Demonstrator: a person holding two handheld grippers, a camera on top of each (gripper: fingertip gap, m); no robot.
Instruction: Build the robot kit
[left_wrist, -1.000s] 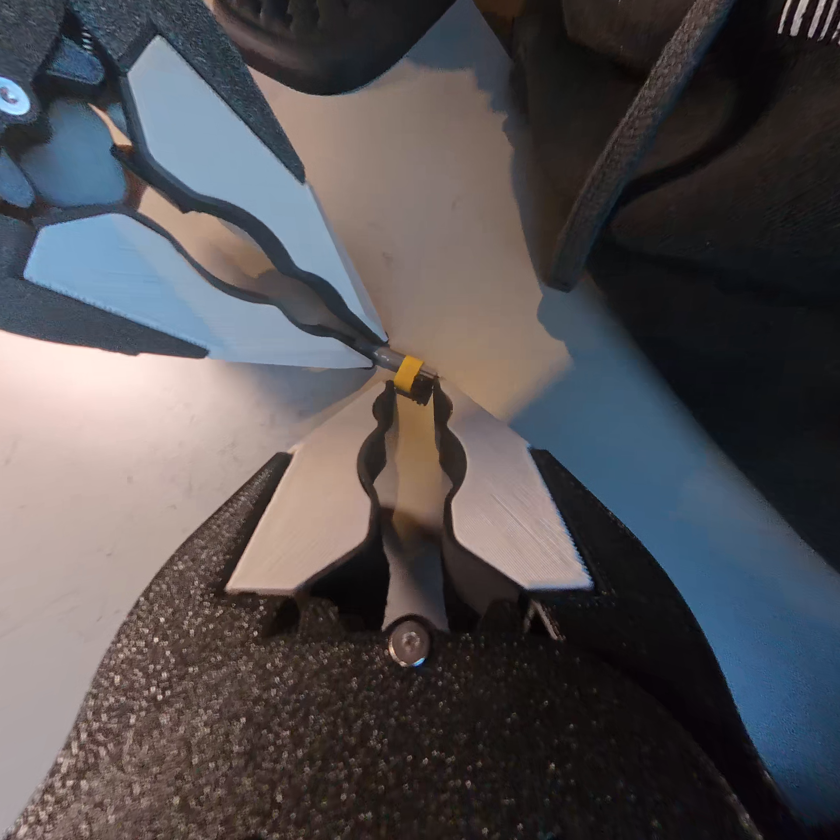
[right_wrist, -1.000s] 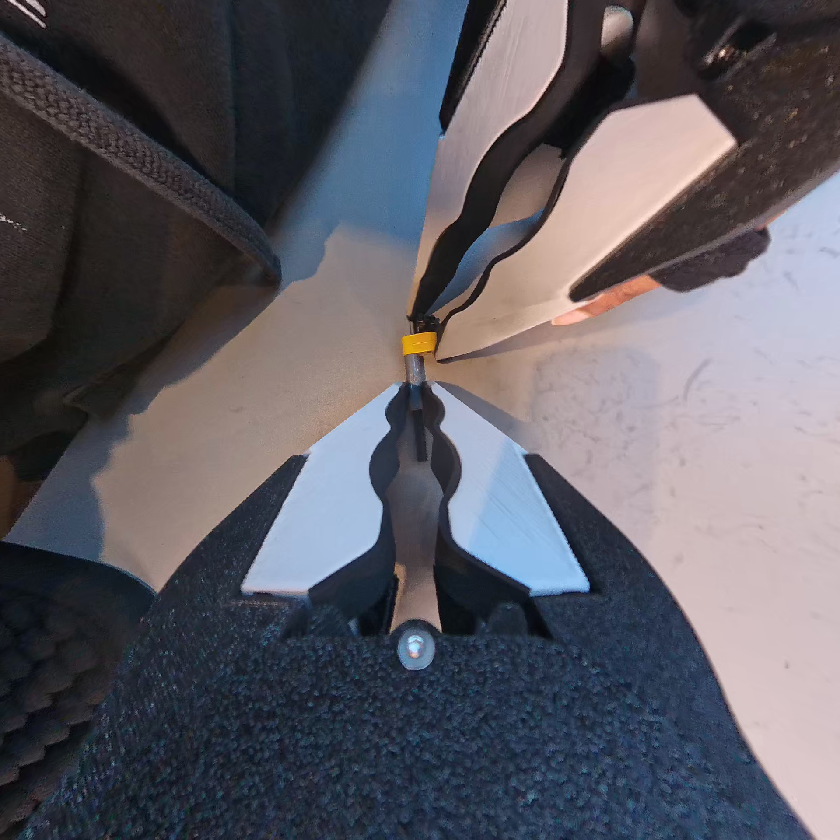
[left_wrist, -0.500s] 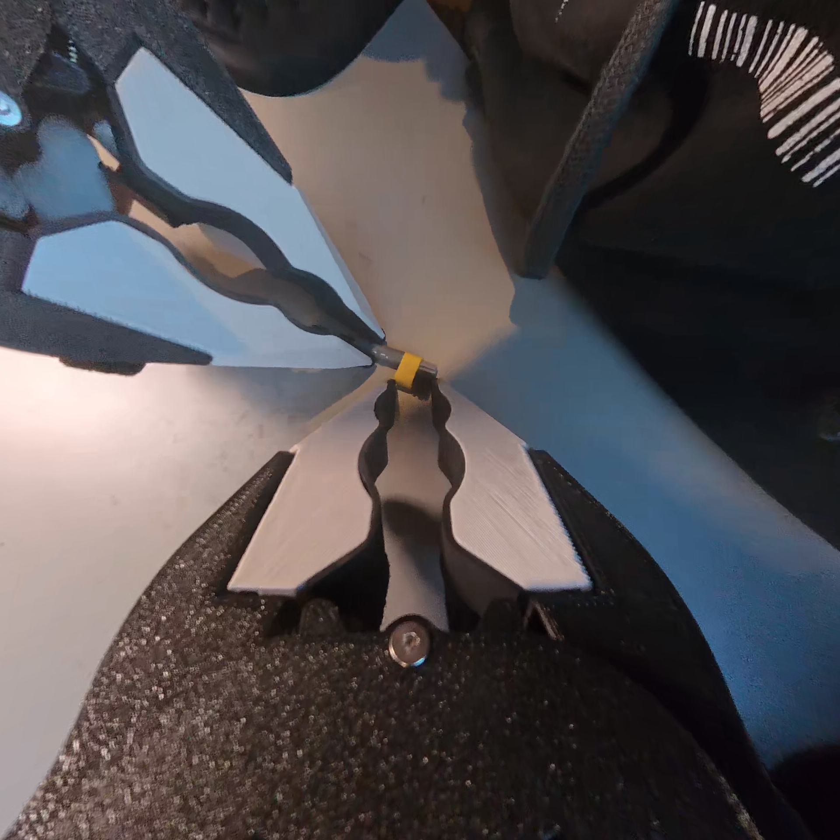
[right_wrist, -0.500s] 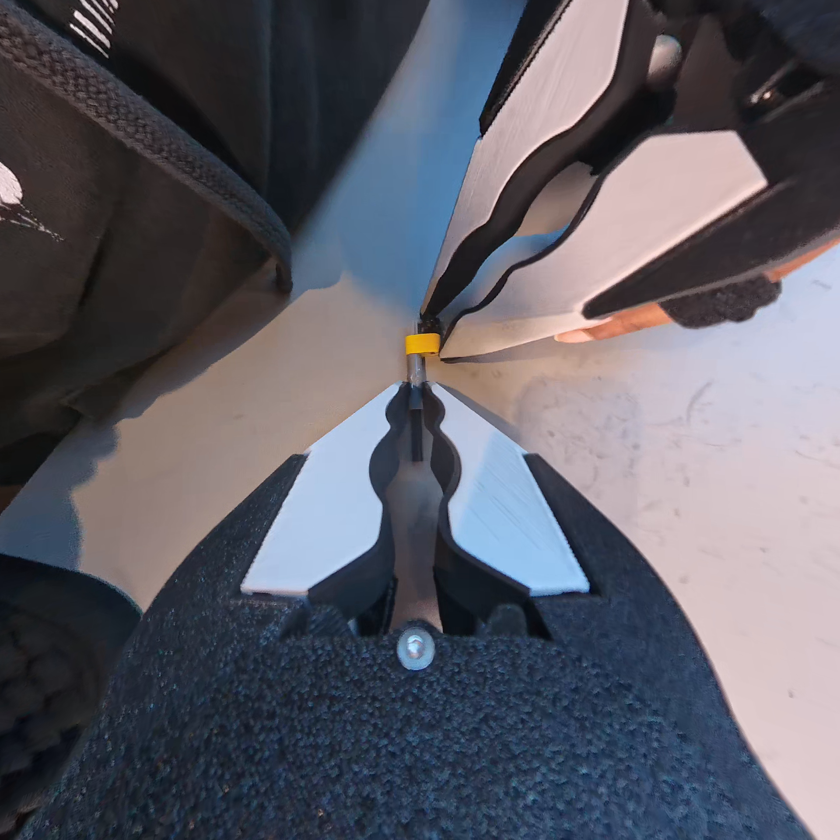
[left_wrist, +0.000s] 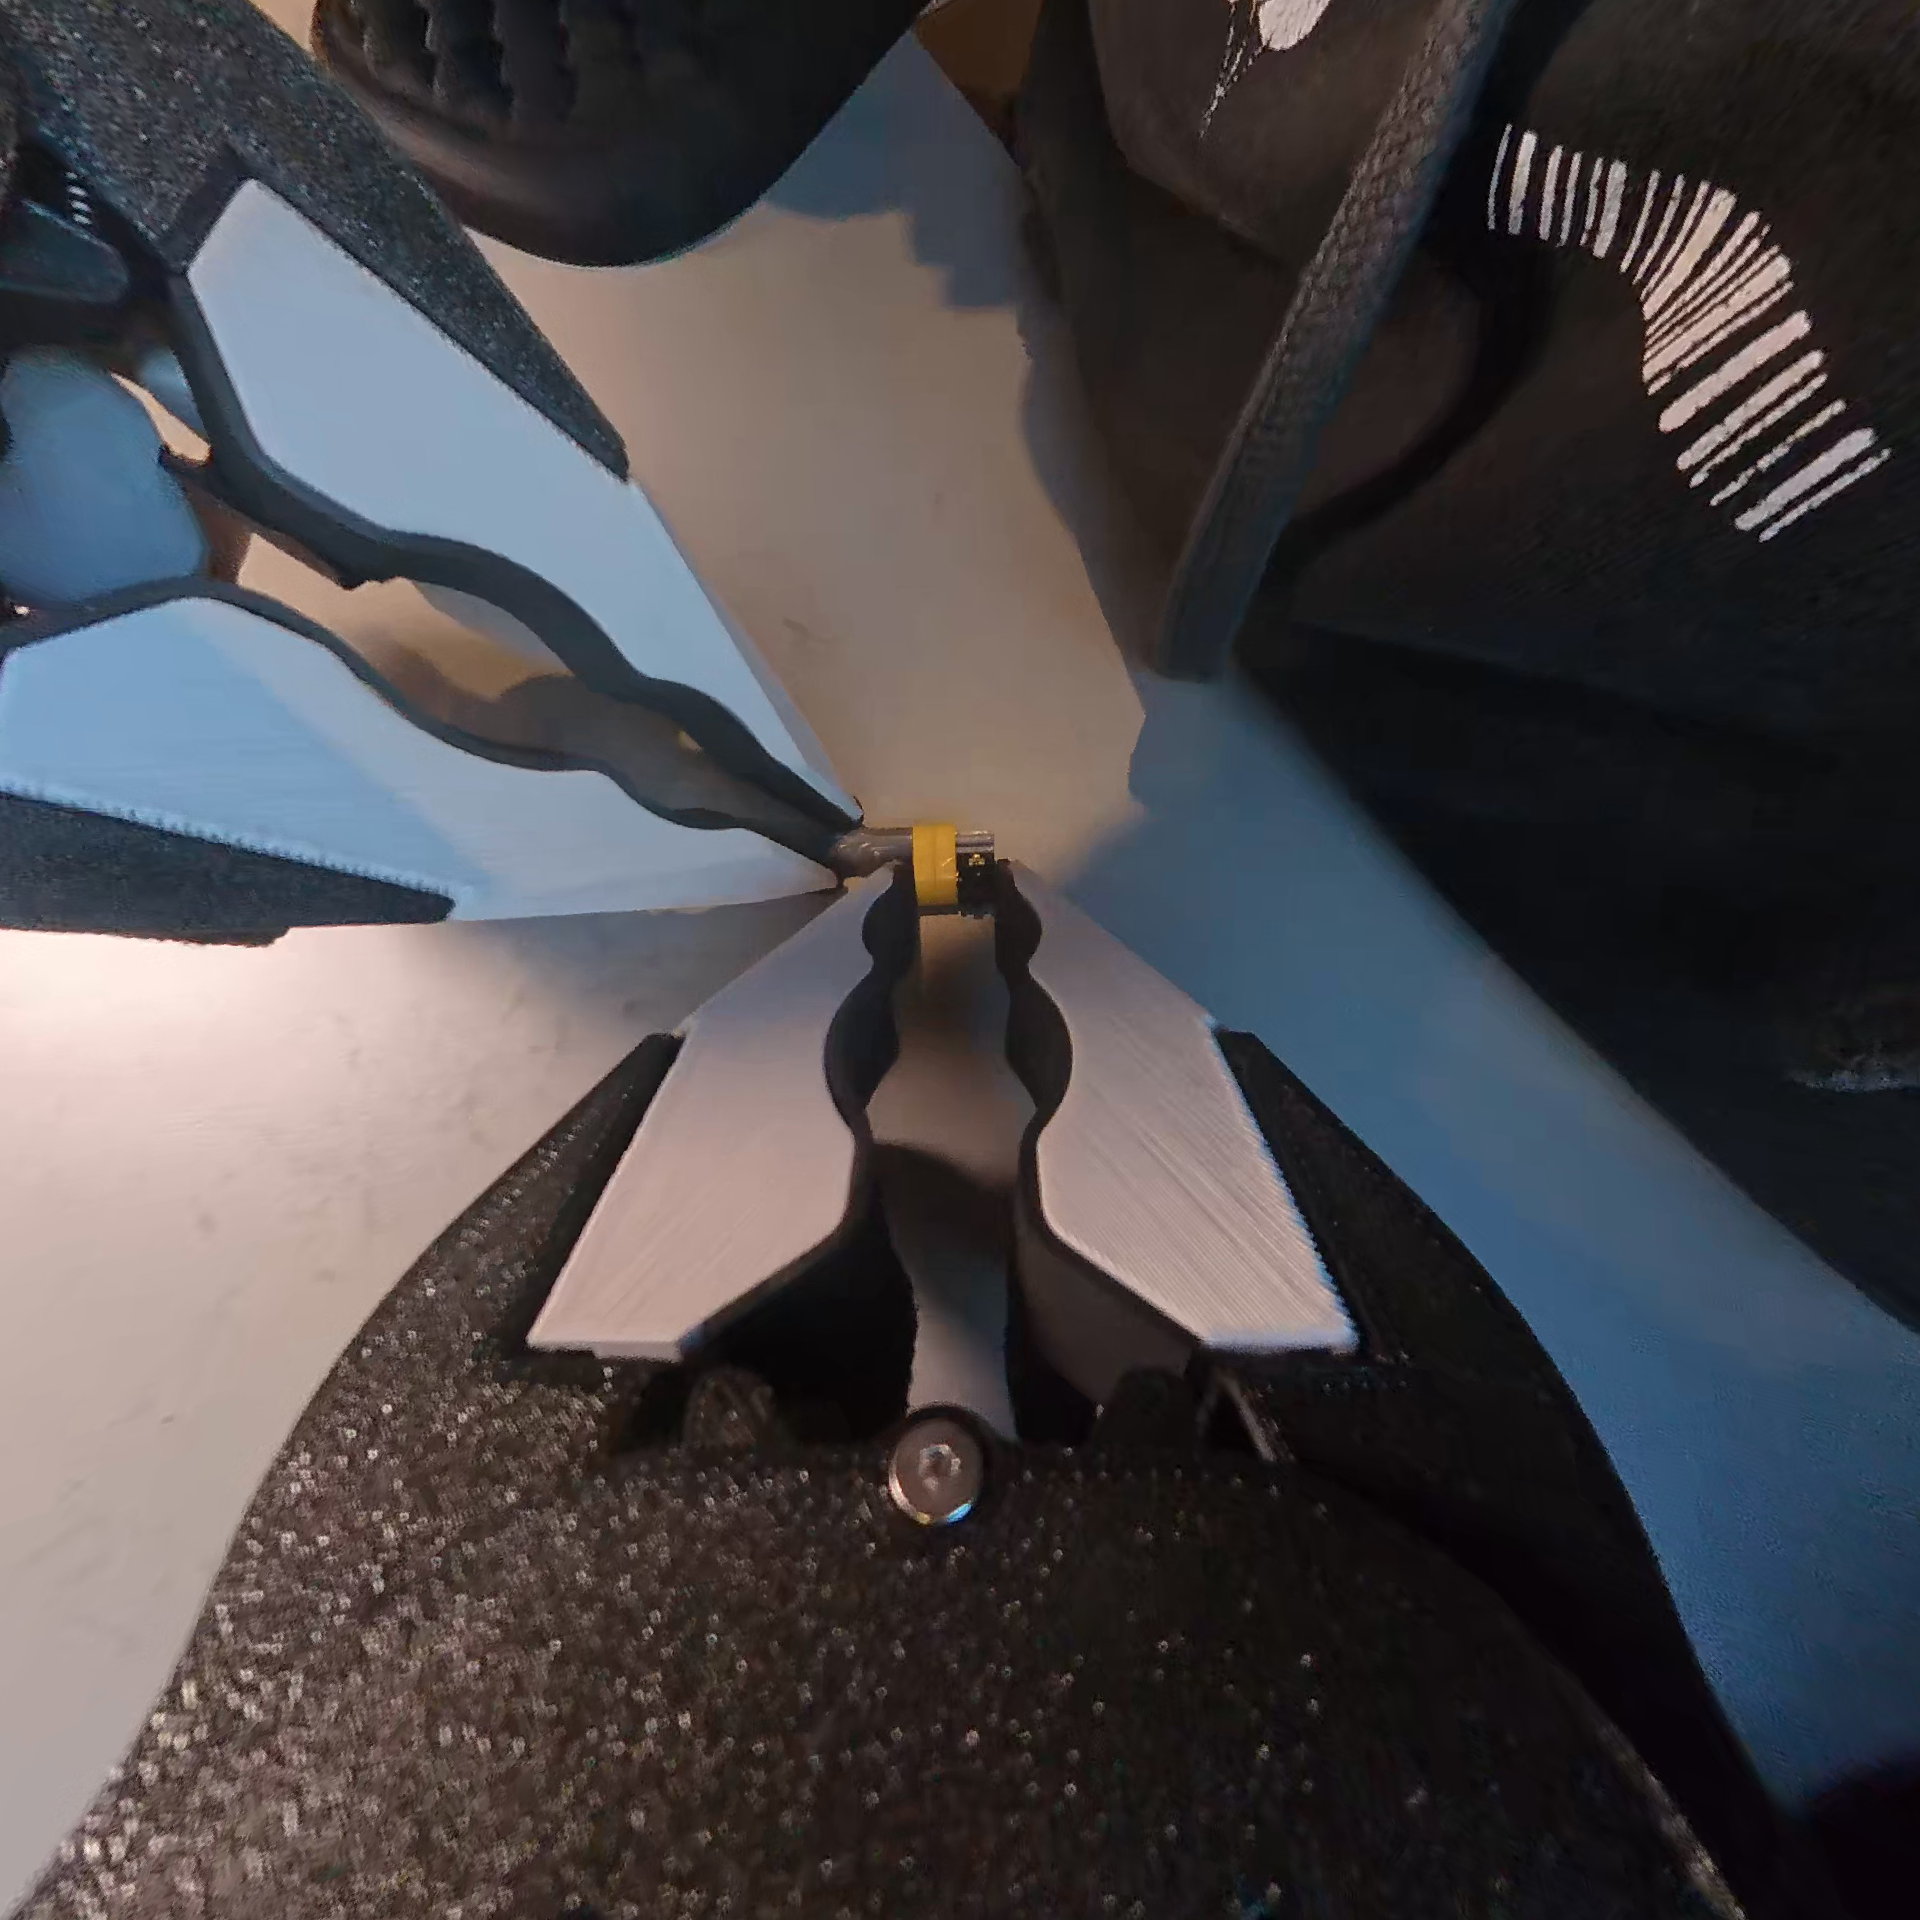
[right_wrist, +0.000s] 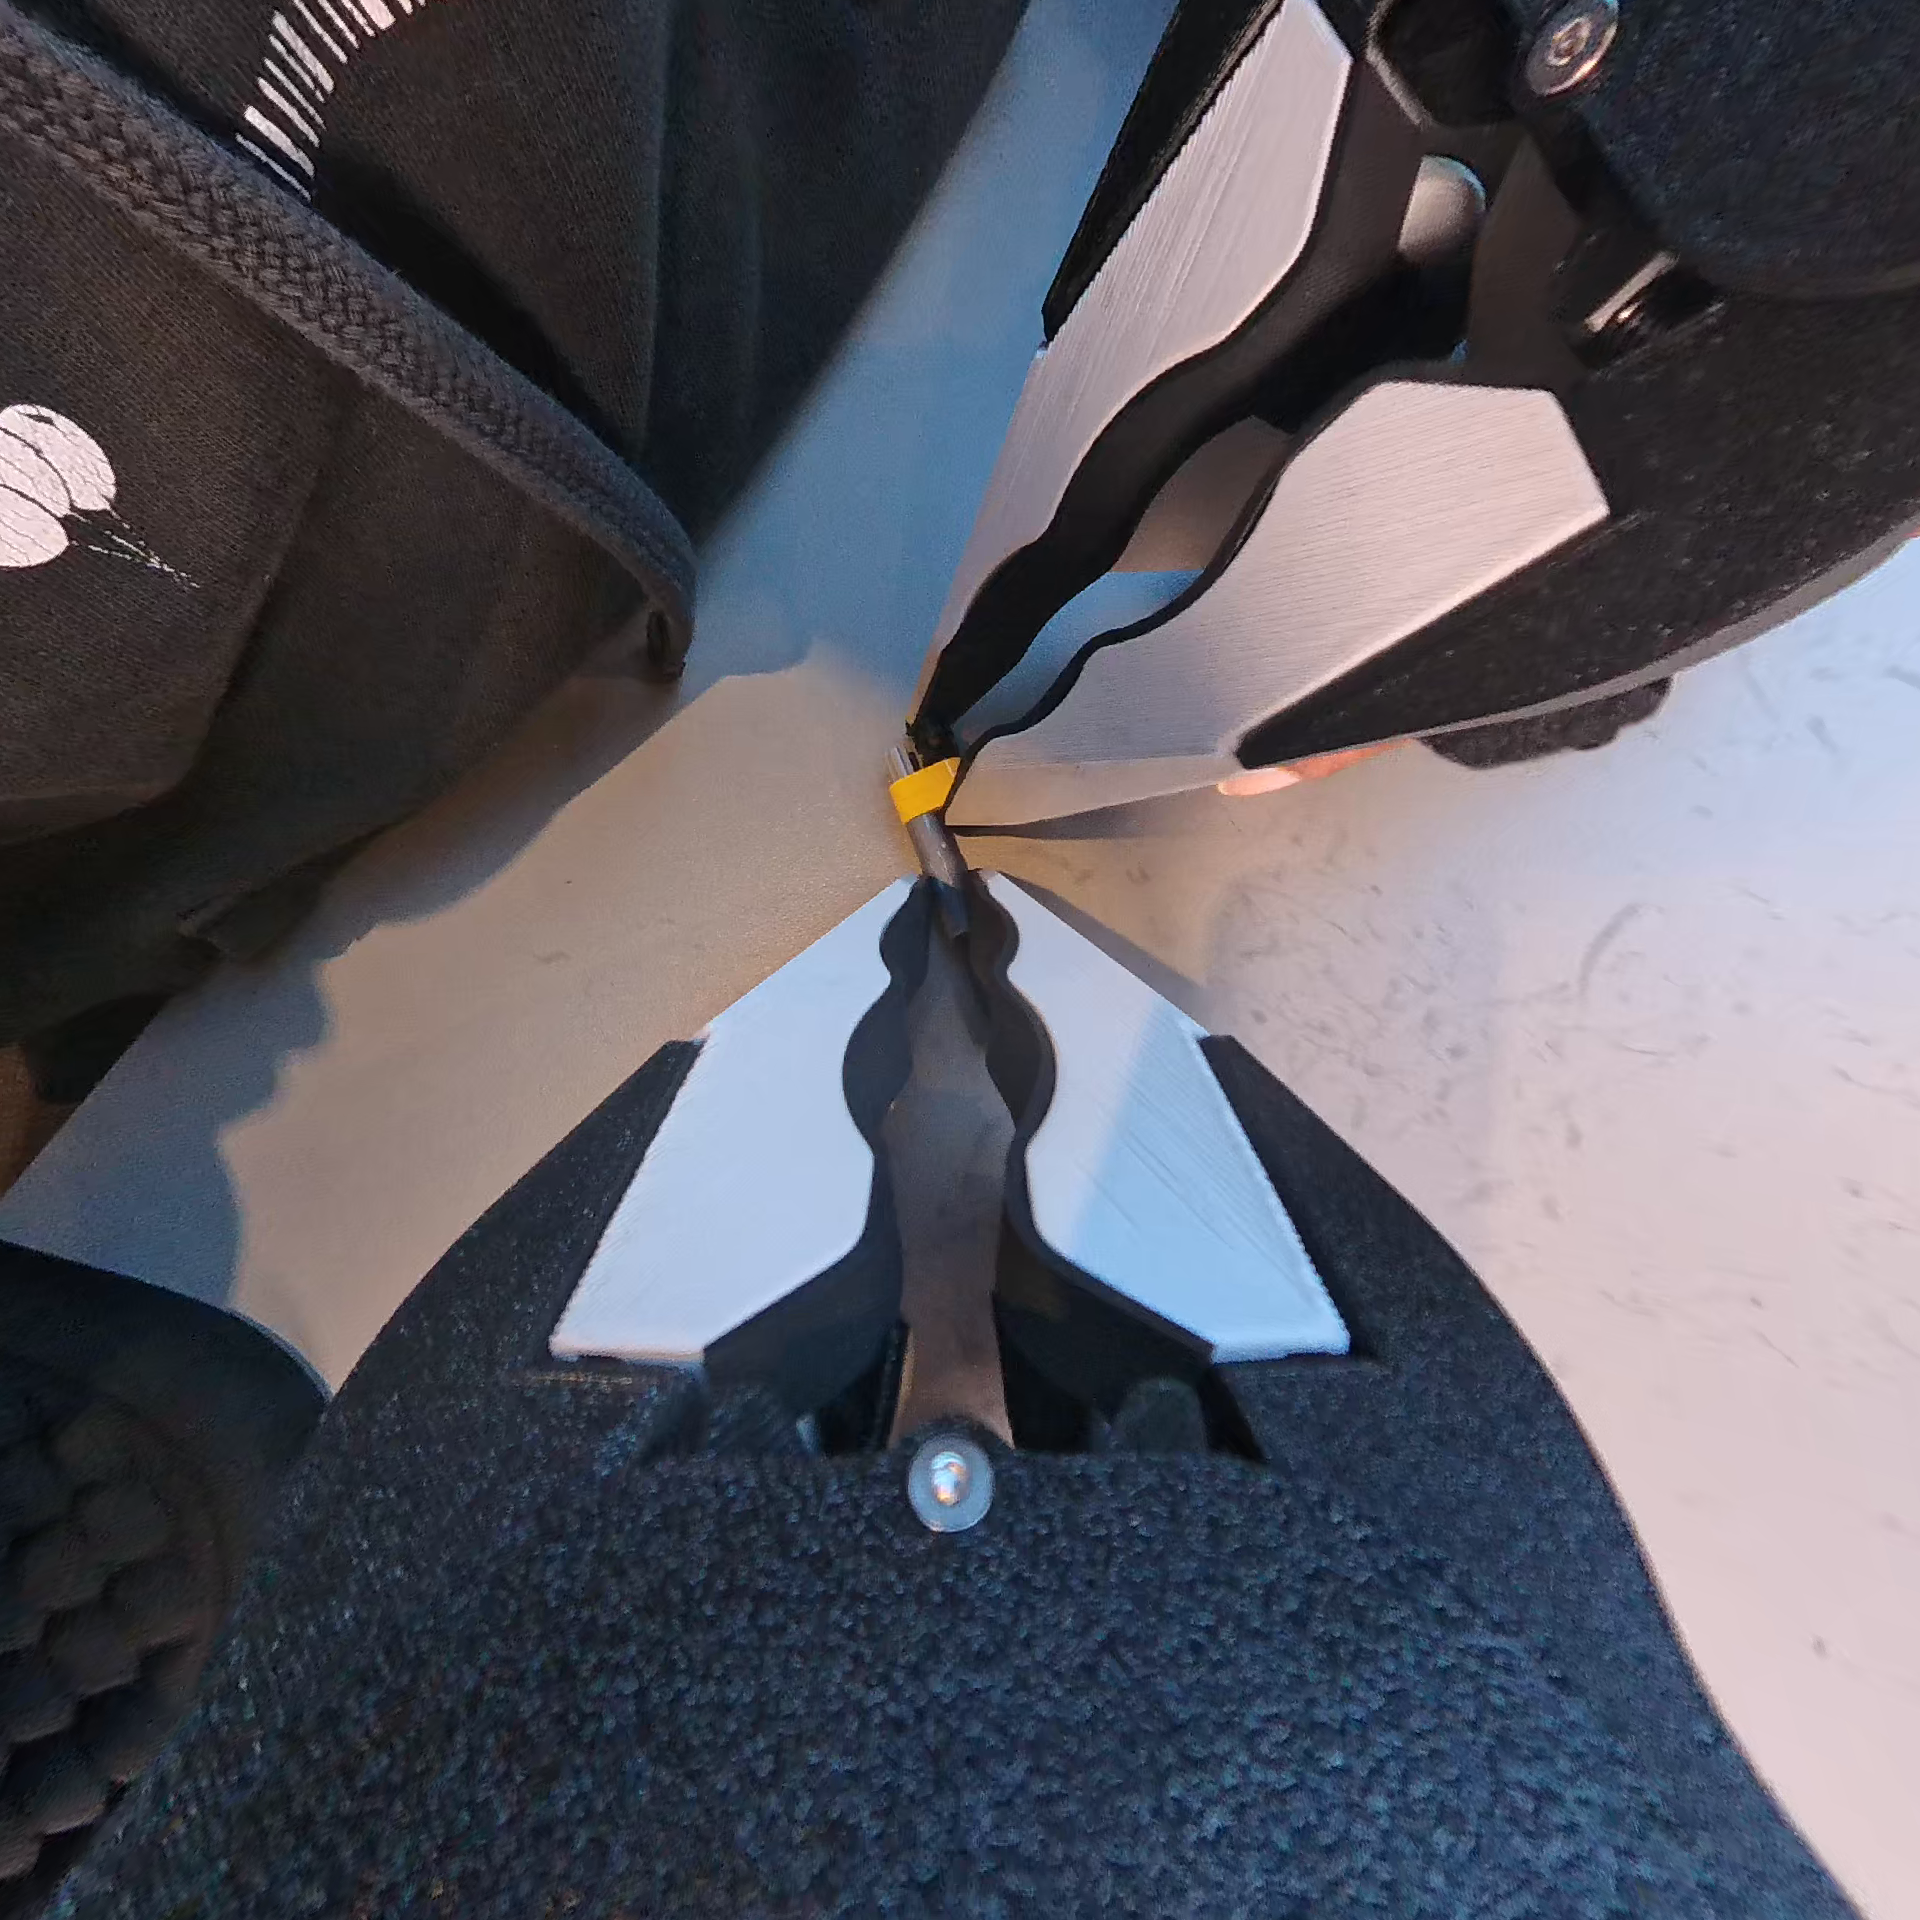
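Yellow plastic ringed a small grey metal pin (left_wrist: 881, 847), and this yellow collar (left_wrist: 934, 867) sat at the centre of the left wrist view, held clear above the pale counter (left_wrist: 208, 1195). The left tool (left_wrist: 951, 894) came up from the bottom of that frame with its tips drawn close, pinching the collar and a tiny black block (left_wrist: 975, 881) just beside it; a narrow gap remained between the fingers lower down. The right tool (right_wrist: 951, 902), rising from the bottom of its own view, was clamped on the pin's other end, where a thin dark stub (right_wrist: 954, 914) ran back between its closed tips. In that view the pin (right_wrist: 928, 836) slanted from lower right to upper left, with the collar (right_wrist: 920, 790) at its far end against the other tool's tips.

Judged by its look, the part was very light and rigid, with a smooth shaft likely to slip or twist in the pads; the collar and the bare shaft seemed the only places to grip. Dark clothing (left_wrist: 1558, 520) with white stripes filled the upper right of the left view.
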